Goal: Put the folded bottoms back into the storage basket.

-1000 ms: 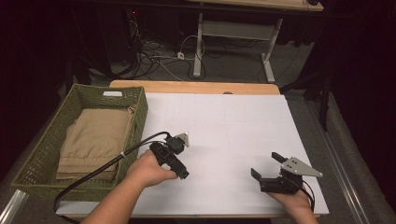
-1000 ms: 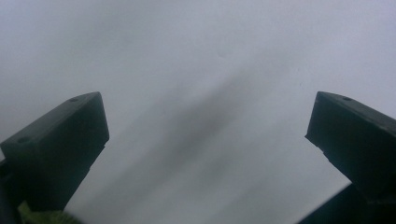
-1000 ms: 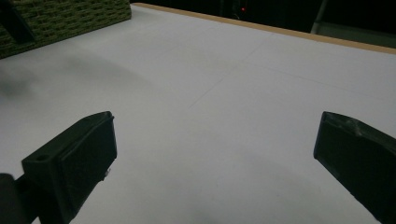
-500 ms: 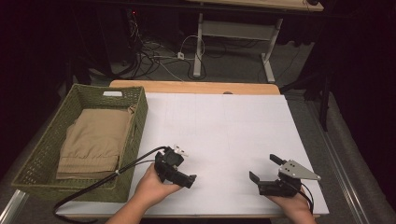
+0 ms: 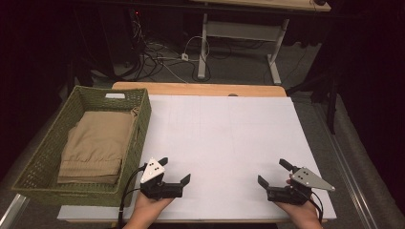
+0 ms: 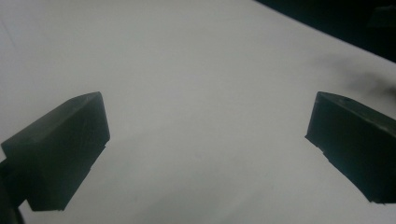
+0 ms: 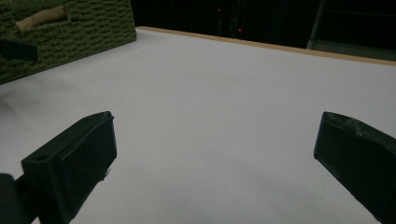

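Folded tan cloth (image 5: 98,145) half-hidden inside green basket (image 5: 44,164); left tool (image 5: 174,170) and right tool (image 5: 272,172) wide open, empty-jawed.

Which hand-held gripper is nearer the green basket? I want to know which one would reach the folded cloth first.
The left. The left hand-held gripper sits just off the green basket, at its near right corner. The right hand-held gripper is far across the white table, near its right edge.

left gripper (image 5: 175,171) | drawn back from basket (image 5: 33,167) toward near edge
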Tool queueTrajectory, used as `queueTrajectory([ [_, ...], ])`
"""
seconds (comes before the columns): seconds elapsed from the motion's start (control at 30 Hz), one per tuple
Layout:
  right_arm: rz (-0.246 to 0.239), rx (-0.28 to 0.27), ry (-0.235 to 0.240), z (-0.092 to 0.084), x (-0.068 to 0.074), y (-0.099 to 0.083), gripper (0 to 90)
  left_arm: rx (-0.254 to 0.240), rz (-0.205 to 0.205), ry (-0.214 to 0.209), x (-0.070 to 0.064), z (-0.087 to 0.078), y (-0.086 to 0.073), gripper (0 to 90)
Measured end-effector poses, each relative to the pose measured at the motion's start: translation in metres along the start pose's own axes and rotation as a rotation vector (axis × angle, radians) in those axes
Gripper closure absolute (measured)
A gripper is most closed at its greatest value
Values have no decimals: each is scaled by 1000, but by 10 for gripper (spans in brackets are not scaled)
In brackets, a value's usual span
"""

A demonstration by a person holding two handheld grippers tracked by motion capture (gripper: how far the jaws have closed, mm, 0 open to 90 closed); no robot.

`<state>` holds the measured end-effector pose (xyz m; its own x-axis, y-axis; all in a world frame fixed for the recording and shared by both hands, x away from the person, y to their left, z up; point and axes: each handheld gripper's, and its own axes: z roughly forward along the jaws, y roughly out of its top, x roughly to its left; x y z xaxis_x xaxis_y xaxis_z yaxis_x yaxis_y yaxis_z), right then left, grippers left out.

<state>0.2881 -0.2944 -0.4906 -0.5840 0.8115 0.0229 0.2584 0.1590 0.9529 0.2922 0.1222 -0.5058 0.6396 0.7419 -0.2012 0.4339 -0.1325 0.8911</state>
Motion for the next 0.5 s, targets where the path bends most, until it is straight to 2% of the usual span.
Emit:
queueTrajectory([
  [0.03, 3, -6, 1, 0, 0, 0, 1, 16, 13, 4, 0, 1, 0, 0],
  [0.07, 3, -12, 0, 0, -1, 0, 1, 14, 16, -13, 0, 2, 1, 0],
  [0.13, 7, -26, 1, 1, -1, 1, 1, -11, 19, -23, 0, 1, 0, 0],
  [0.27, 4, -47, -7, 3, -2, 3, 1, -15, 26, -36, 0, 0, -1, 0],
  [0.5, -21, -33, -8, -2, 2, 2, 2, -10, 39, -32, -2, 1, -2, 0],
])
